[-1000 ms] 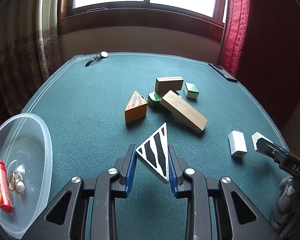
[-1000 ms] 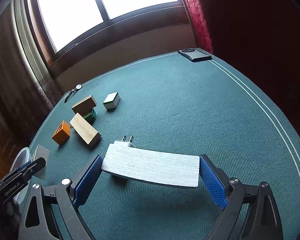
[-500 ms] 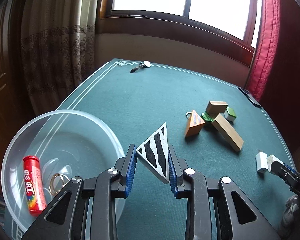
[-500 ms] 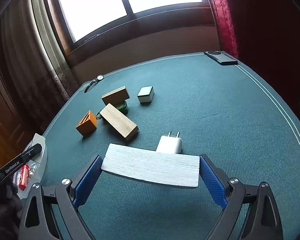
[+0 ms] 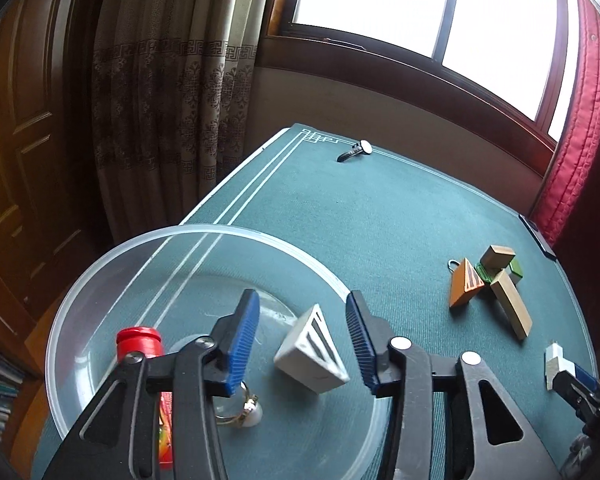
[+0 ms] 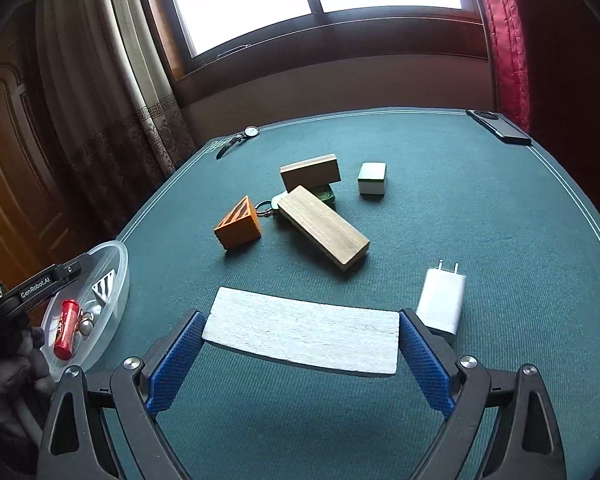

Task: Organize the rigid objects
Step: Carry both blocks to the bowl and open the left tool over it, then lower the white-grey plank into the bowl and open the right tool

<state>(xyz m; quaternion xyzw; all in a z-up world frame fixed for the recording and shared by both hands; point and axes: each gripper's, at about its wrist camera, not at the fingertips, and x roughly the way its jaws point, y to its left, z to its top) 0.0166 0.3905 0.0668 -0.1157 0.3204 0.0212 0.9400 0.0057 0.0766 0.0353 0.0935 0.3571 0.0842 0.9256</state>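
My left gripper (image 5: 302, 340) stands open over the clear plastic bowl (image 5: 100, 280). The white striped wedge (image 5: 314, 354) lies in the bowl below the blue pads, free of them; the wedge (image 6: 105, 289) shows in the bowl (image 6: 118, 280) in the right wrist view too. My right gripper (image 6: 300, 364) is shut on a long white slab (image 6: 304, 334), held flat above the green table (image 6: 480, 208). Farther out lie an orange wedge (image 6: 238, 224), two wooden blocks (image 6: 324, 232) (image 6: 310, 172) and a green-and-white cube (image 6: 373, 177).
The bowl also holds a red tube (image 5: 140, 344) and a pearl ring (image 5: 244, 412). A white charger (image 6: 440, 300) lies beside my right gripper. A watch (image 6: 236, 138) and a phone (image 6: 500, 126) sit near the far edge. Curtains hang beyond the table's left side.
My left gripper swung left over the bowl and opened, and the striped wedge dropped into the bowl. My right gripper kept its hold on the slab and turned slightly left.
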